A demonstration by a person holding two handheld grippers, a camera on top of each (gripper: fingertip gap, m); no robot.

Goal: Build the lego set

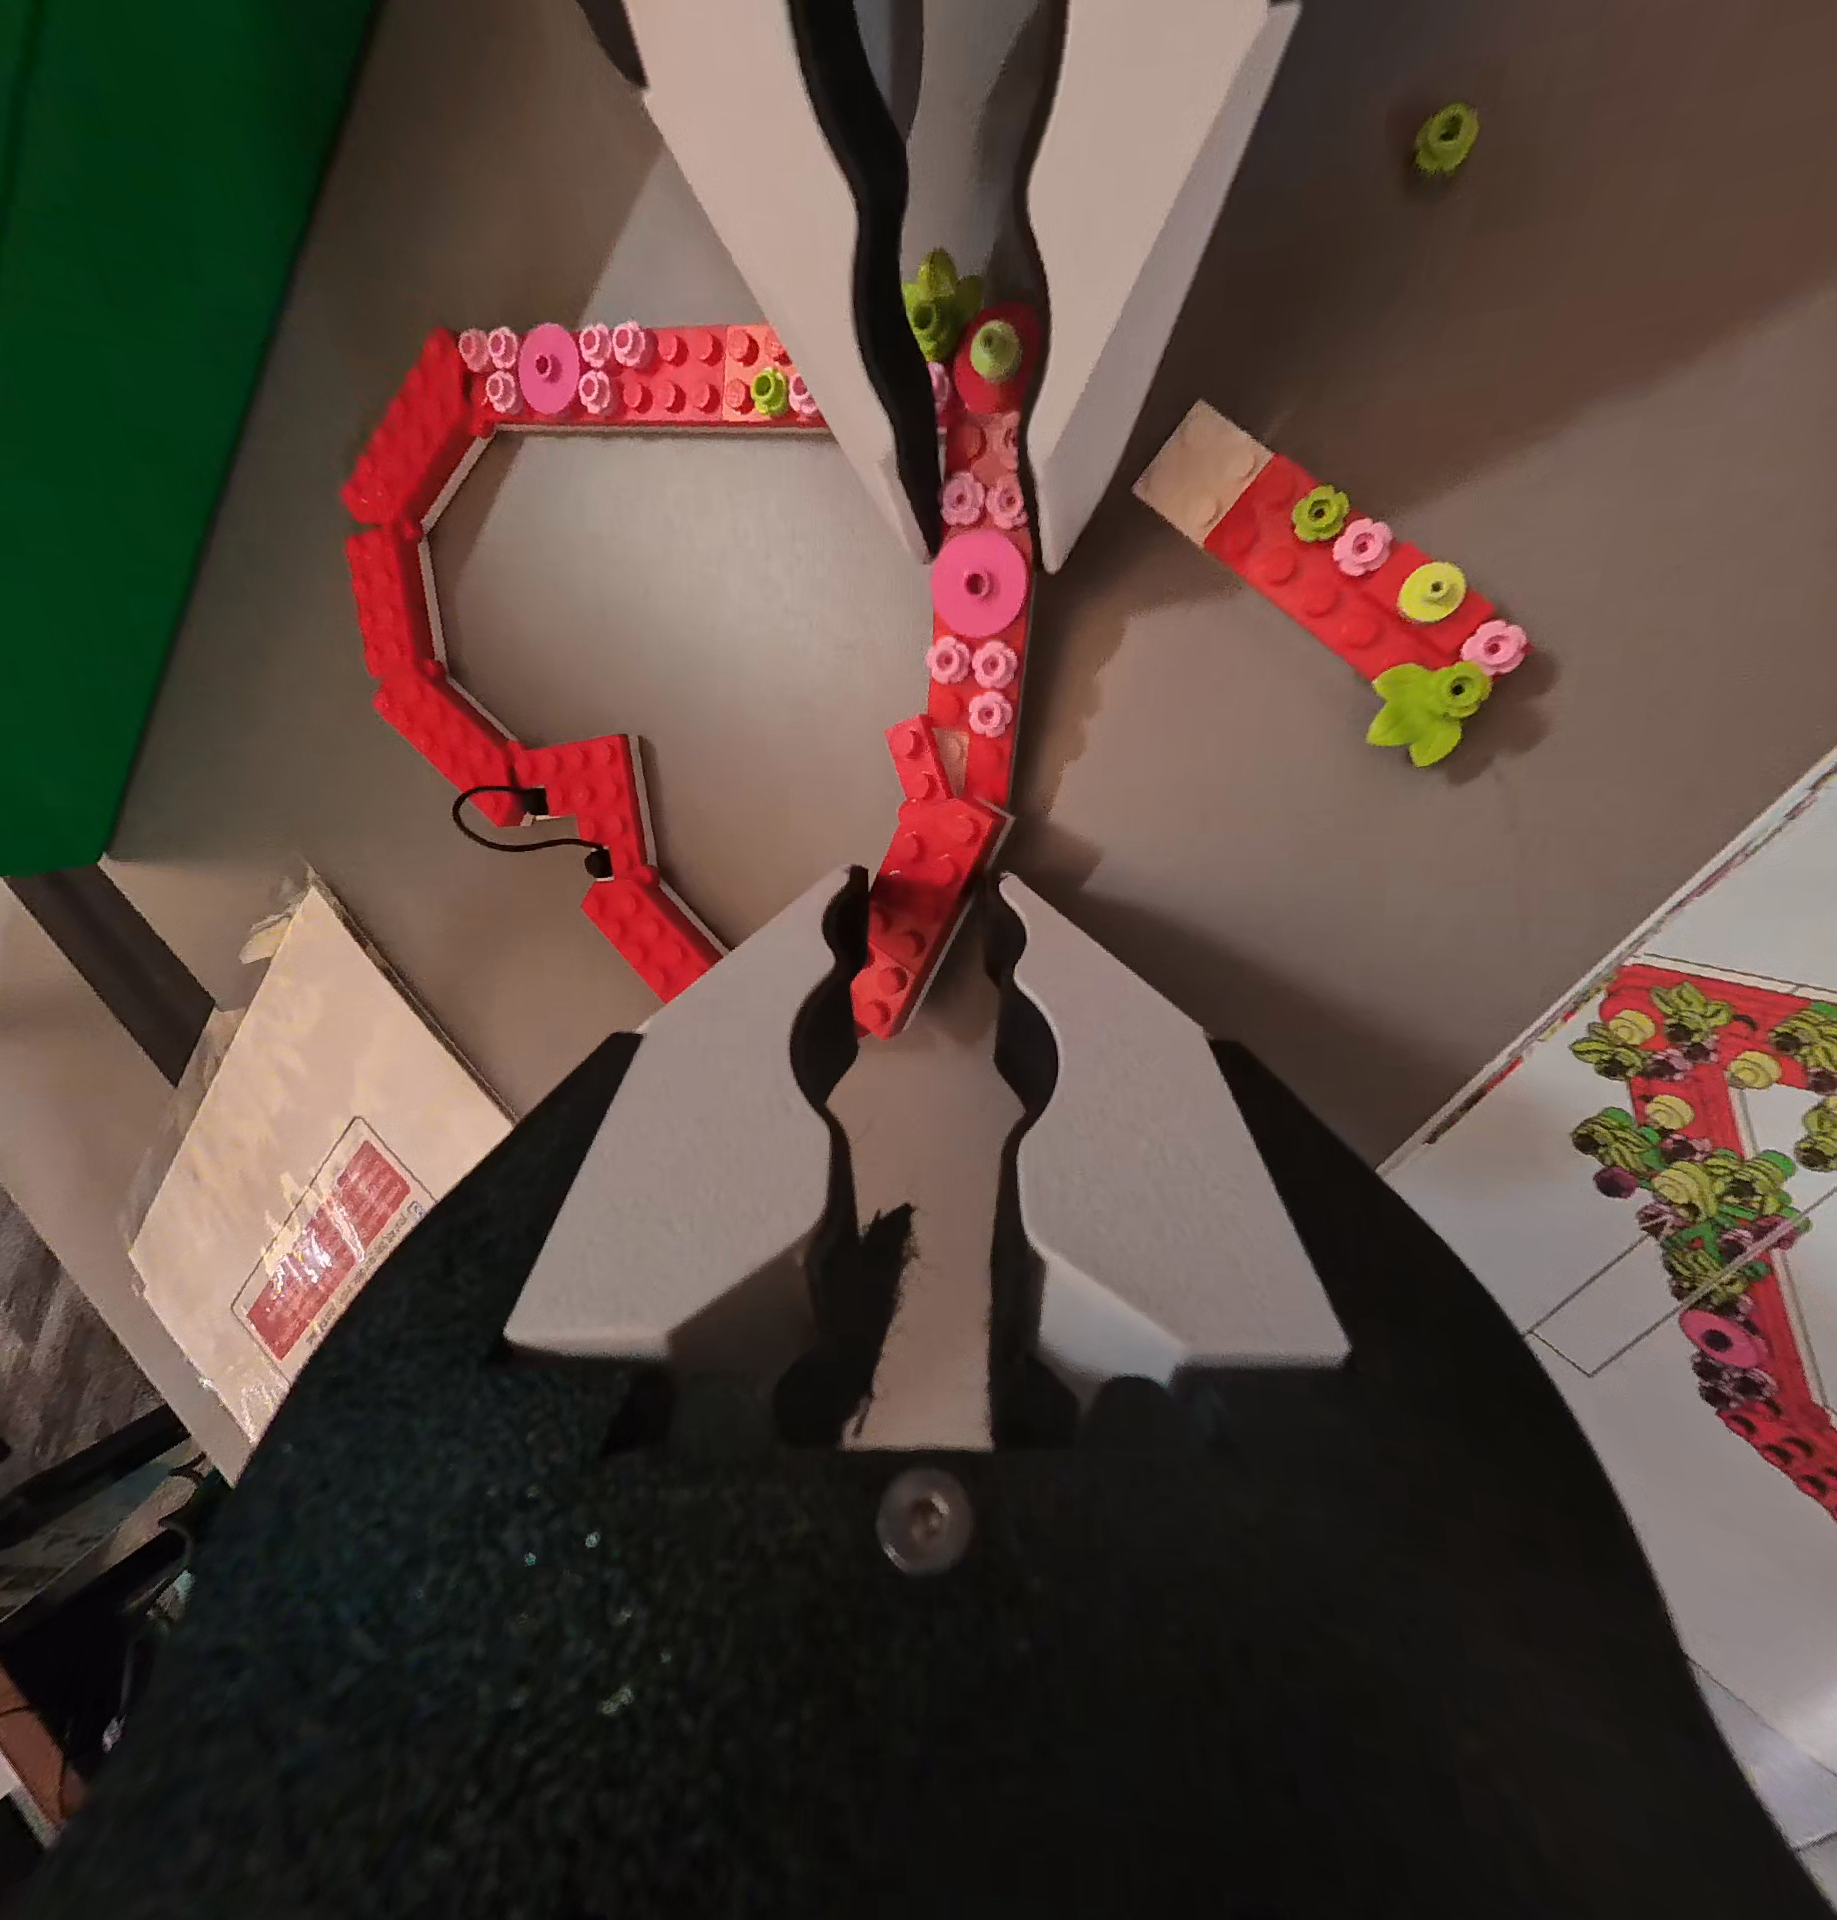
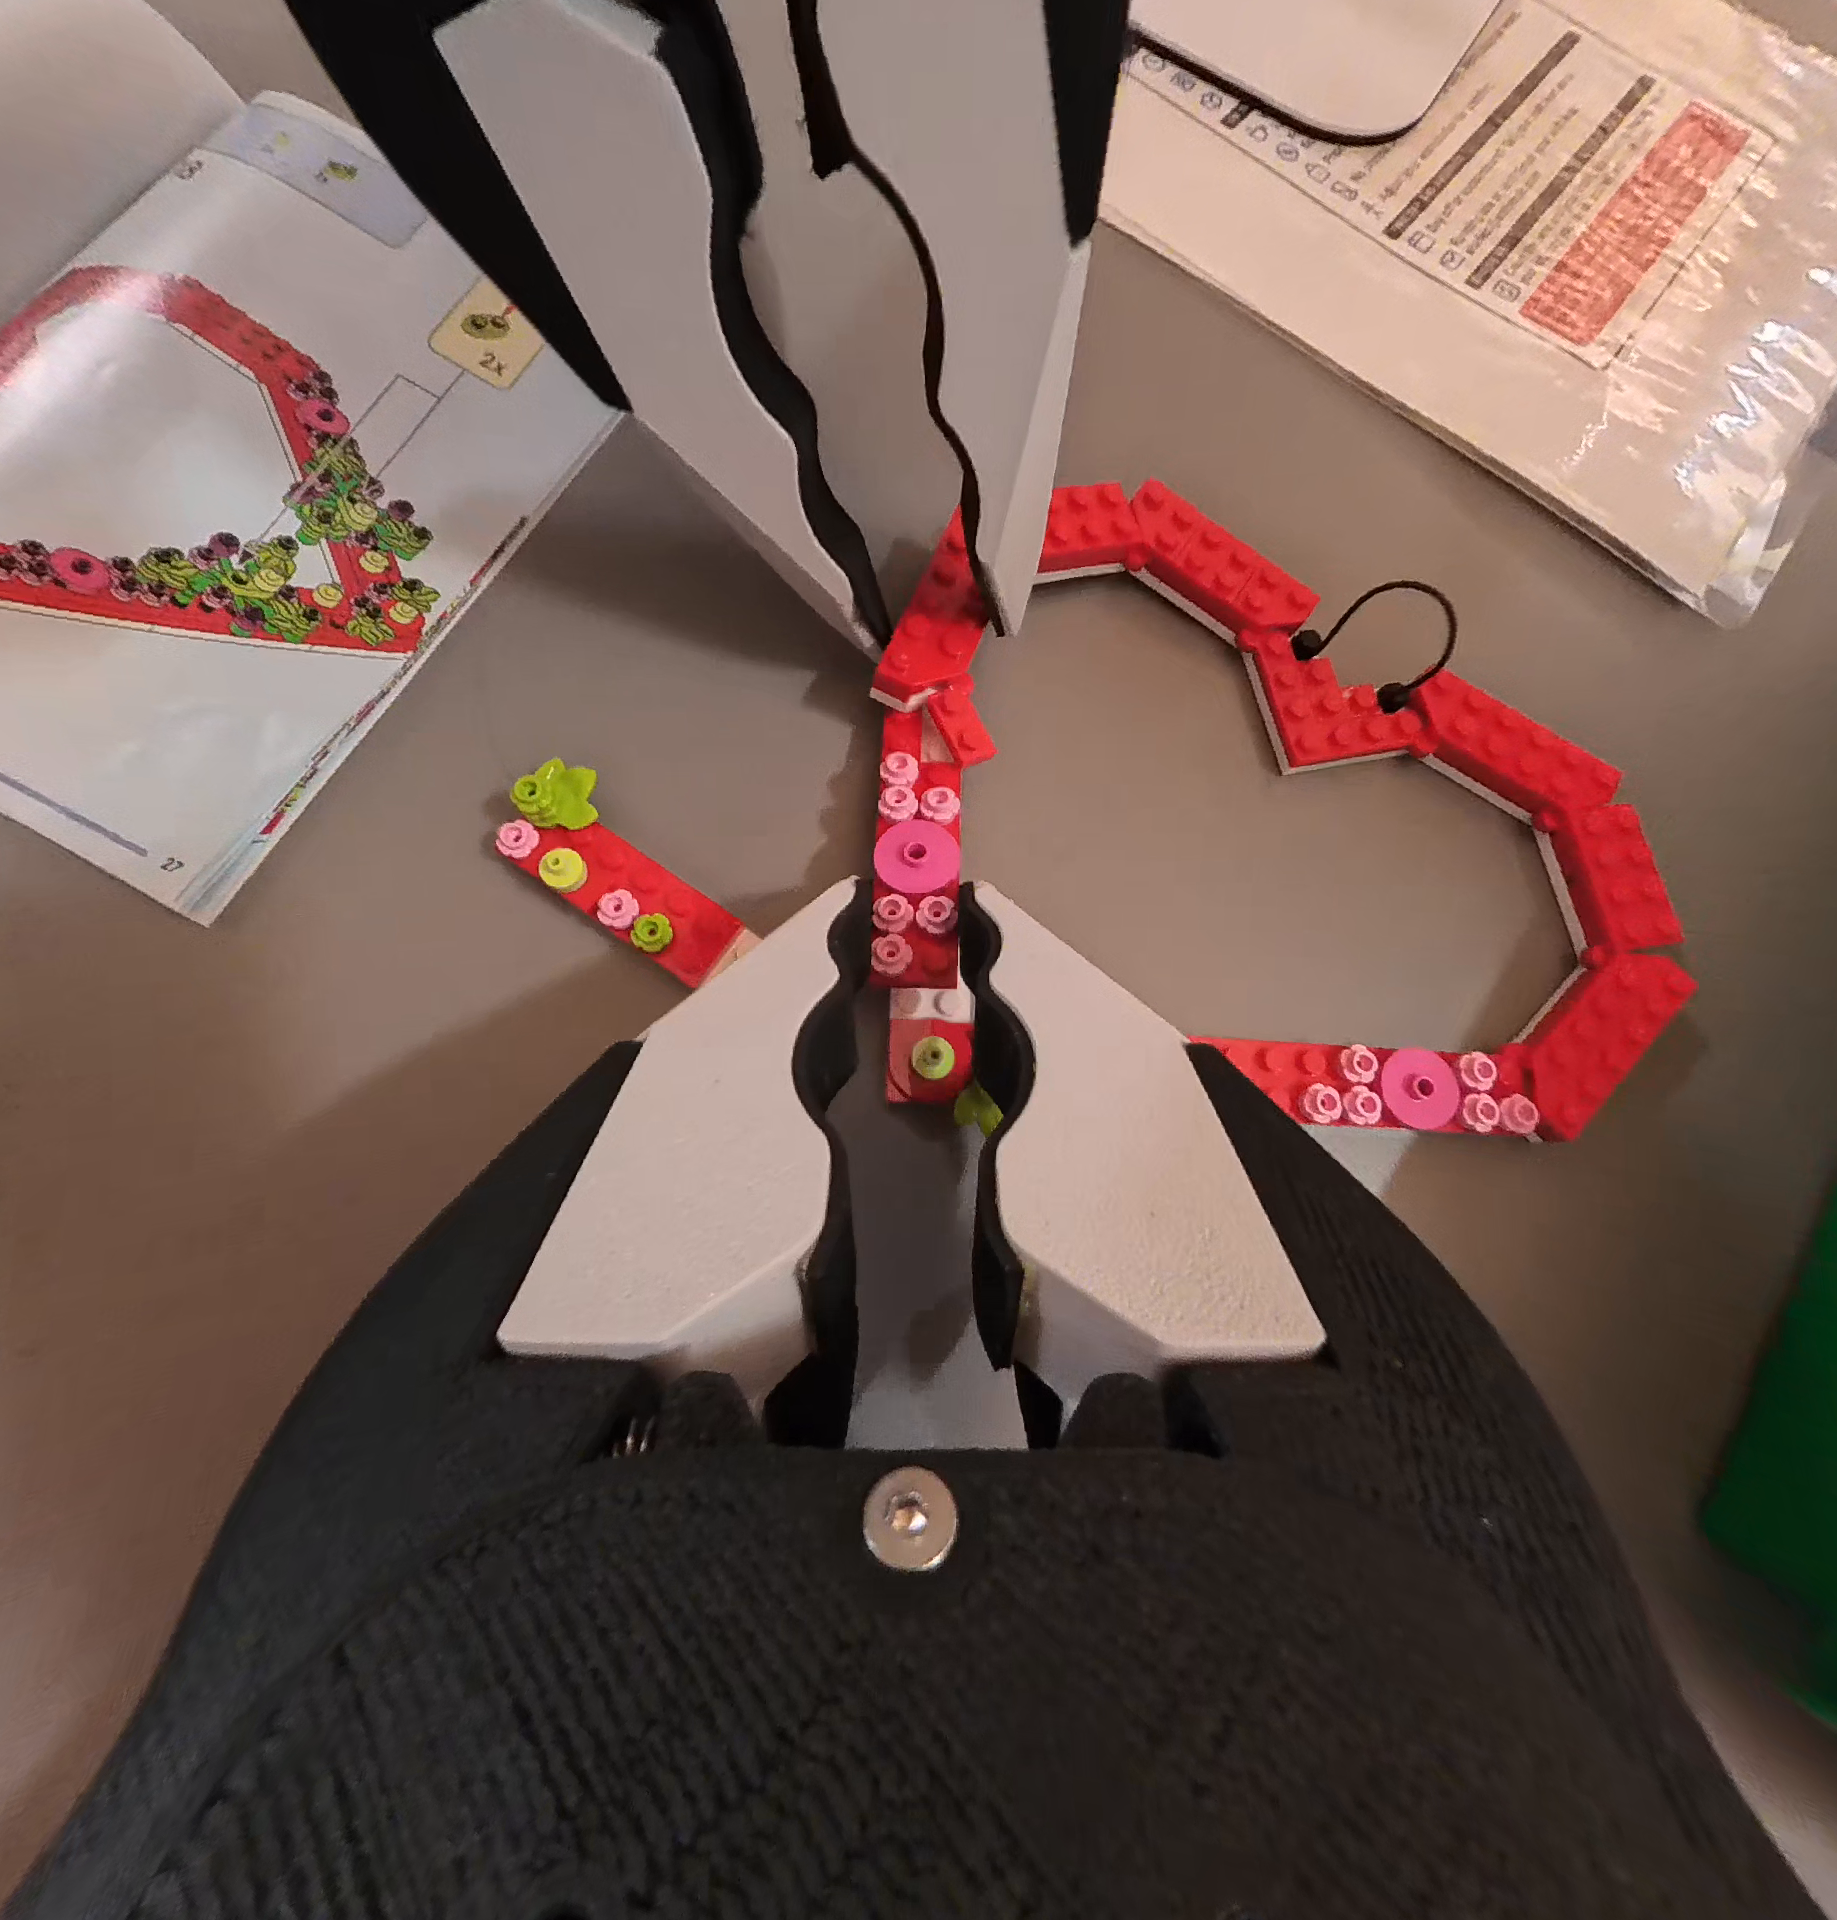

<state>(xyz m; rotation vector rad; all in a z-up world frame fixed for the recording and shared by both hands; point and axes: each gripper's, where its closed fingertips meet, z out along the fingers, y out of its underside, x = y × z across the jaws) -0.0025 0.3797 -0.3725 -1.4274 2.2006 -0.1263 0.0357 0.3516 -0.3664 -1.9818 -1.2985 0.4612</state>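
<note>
Red plates forming an open heart frame (image 1: 405, 582), flat on the grey table (image 1: 685, 623), with its flowered straight arm (image 1: 971, 644) pinched at both ends. Left hand-held gripper (image 1: 919, 914) clenched on the plain red end of that arm; right hand-held gripper (image 2: 914, 935) closed around the flowered end directly opposite, fingertips of the two pointing at each other. Held so, probably, to brace both ends while the loose limb is swung or pressed toward the gap in the frame. Long axis of the arm straight ahead from either hand-held gripper, in line with the fingers, green stud end (image 2: 933, 1058) nearest the right one. Separate short strip (image 2: 623, 904) with pink and lime flowers to the left of the right hand-held gripper, apart from the frame. Open instruction booklet (image 2: 166, 623) farther left and ahead. Hard to say whether the small joint plate (image 2: 961, 722) beside the arm is seated.
</note>
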